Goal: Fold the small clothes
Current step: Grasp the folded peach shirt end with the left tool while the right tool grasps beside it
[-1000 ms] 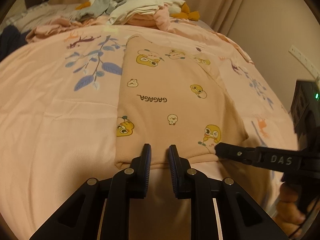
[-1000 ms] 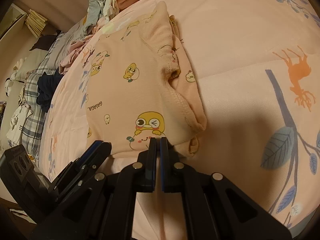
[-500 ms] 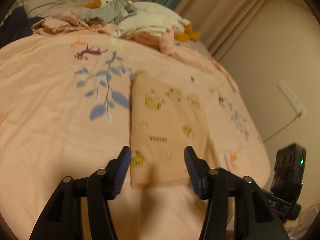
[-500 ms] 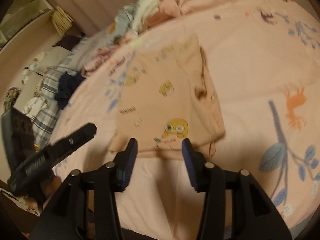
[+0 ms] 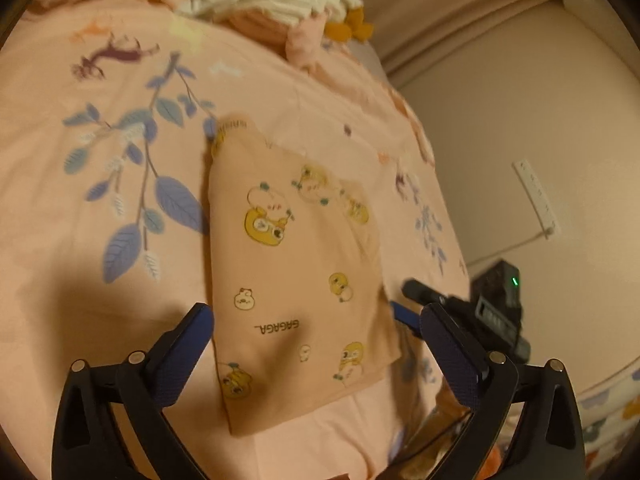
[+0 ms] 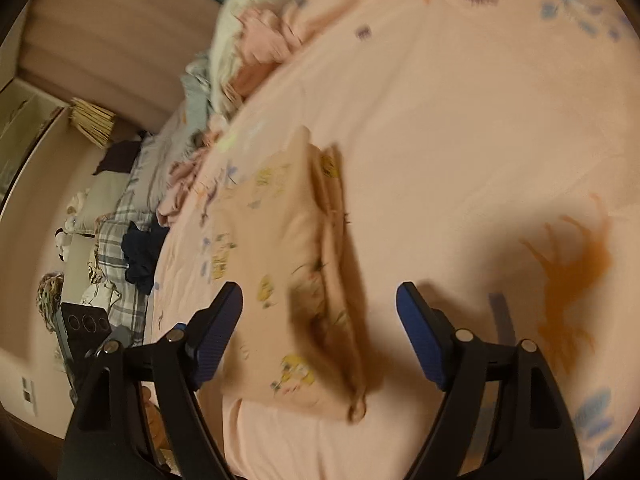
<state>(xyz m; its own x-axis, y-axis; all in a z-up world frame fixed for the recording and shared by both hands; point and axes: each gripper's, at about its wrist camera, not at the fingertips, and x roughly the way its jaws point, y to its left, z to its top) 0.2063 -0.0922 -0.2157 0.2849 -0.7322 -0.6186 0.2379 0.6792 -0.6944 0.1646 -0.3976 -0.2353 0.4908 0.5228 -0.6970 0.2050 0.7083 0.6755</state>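
On the bed [image 5: 60, 320] lies the folded garment [image 5: 296, 280]; both grippers [image 5: 316, 340] [image 6: 320, 316] just spread, empty.

Bare bedspread [image 5: 80, 320] open left of folded garment [image 5: 296, 280], clothes pile [image 5: 272, 4] blocking far end

Pink bedspread [image 5: 120, 320] with leaf print; wall power strip [image 5: 536, 196], cord trailing; plaid bedding [image 6: 120, 216] at far edge.

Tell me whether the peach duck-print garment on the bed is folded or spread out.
Folded. The garment lies as a narrow rectangle on the bedspread, and the right wrist view shows stacked layers along its edge.
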